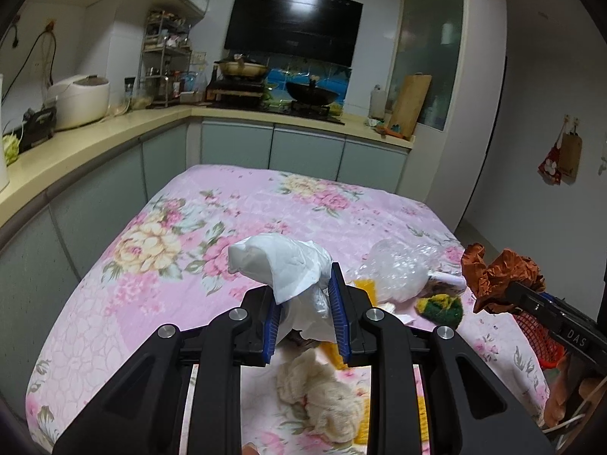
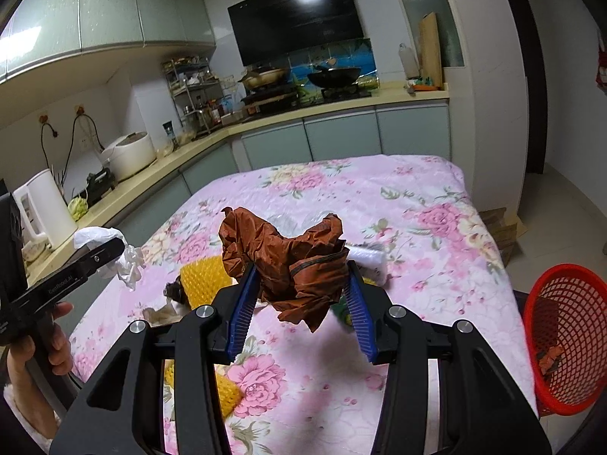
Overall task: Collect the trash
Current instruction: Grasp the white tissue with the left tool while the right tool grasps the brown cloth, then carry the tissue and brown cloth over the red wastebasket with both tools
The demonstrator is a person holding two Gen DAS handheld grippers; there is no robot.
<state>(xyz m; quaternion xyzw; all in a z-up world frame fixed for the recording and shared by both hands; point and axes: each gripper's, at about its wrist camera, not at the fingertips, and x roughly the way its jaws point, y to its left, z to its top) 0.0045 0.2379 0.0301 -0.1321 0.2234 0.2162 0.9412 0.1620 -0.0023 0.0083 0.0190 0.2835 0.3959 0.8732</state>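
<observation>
My left gripper (image 1: 305, 288) is shut on a crumpled white tissue (image 1: 280, 261) and holds it above the flowered table; the tissue also shows in the right wrist view (image 2: 125, 258). My right gripper (image 2: 301, 284) is shut on a crumpled brown wrapper (image 2: 292, 258), held above the table; the wrapper also shows in the left wrist view (image 1: 497, 273). A red mesh trash basket (image 2: 565, 337) stands at the table's right edge with a scrap inside.
On the pink flowered cloth (image 1: 235, 220) lie a clear plastic bag (image 1: 398, 265), a green and yellow sponge (image 1: 442, 305), a beige rag (image 1: 322, 390) and yellow scrubbers (image 2: 201, 276). A kitchen counter (image 1: 95, 132) runs along the left and back.
</observation>
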